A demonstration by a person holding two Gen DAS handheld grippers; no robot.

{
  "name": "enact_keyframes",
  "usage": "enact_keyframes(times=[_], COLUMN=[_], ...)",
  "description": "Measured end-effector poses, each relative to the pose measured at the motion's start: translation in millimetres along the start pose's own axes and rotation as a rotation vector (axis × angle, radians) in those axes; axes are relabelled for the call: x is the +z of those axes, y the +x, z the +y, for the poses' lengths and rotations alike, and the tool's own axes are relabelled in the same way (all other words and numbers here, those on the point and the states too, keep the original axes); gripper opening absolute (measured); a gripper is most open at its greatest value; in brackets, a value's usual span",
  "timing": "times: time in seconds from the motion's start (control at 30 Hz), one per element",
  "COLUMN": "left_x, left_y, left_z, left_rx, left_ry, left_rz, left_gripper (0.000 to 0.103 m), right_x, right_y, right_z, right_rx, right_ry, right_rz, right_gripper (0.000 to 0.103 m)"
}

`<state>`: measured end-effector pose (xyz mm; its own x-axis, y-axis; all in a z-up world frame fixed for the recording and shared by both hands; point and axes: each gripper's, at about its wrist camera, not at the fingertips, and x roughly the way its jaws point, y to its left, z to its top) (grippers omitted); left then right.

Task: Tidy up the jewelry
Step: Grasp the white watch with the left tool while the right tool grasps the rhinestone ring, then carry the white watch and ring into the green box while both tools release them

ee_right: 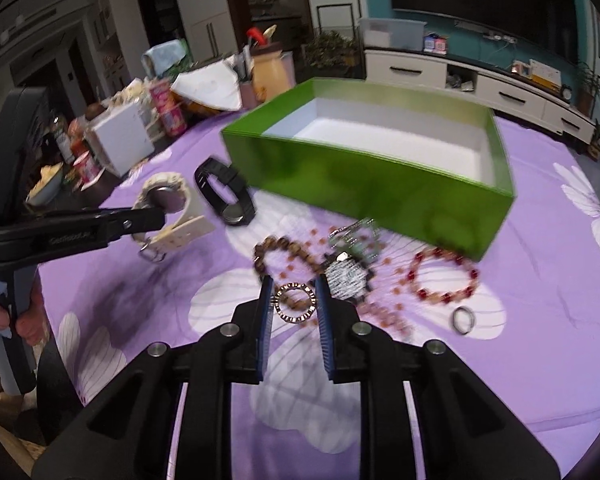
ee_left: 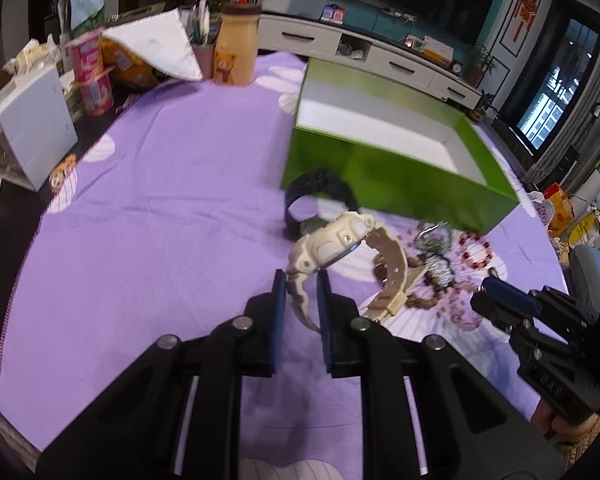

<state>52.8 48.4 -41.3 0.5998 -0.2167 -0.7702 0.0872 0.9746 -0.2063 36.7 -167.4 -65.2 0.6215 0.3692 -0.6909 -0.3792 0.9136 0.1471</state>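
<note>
My left gripper is shut on the strap of a cream watch and holds it just above the purple cloth; it also shows in the right wrist view. A black watch lies beside the open green box. My right gripper is shut on a gold ring-shaped bracelet, held above the cloth. A brown bead bracelet, a red bead bracelet, a sparkly piece and a small ring lie before the box.
The purple flowered cloth covers the table. At the far left edge stand a white box, pink snack cans, a yellow bottle and a pen cup. A TV cabinet stands behind.
</note>
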Motion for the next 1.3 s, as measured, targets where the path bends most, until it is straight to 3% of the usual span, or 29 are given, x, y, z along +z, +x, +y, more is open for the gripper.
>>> enact_keyframes(times=[0.5, 1.1, 1.3], left_x=[75.8, 143.0, 148.9], left_y=[9.9, 111.6, 135.7], left_z=[-45.6, -87.3, -93.5], left_rx=[-0.02, 0.022, 0.033], left_ry=[0.085, 0.138, 0.137], left_rz=[-0.069, -0.006, 0.026], left_gripper=[0.015, 0.015, 0.023], right_x=[51.7, 103.6, 110.5], right_y=[-28.8, 42.3, 63.9], right_z=[-68.9, -112.7, -114.9], right_rx=[-0.081, -0.114, -0.13], right_ry=[0.086, 0.103, 0.096], right_rz=[-0.147, -0.086, -0.048], right_gripper=[0.021, 0.021, 0.021])
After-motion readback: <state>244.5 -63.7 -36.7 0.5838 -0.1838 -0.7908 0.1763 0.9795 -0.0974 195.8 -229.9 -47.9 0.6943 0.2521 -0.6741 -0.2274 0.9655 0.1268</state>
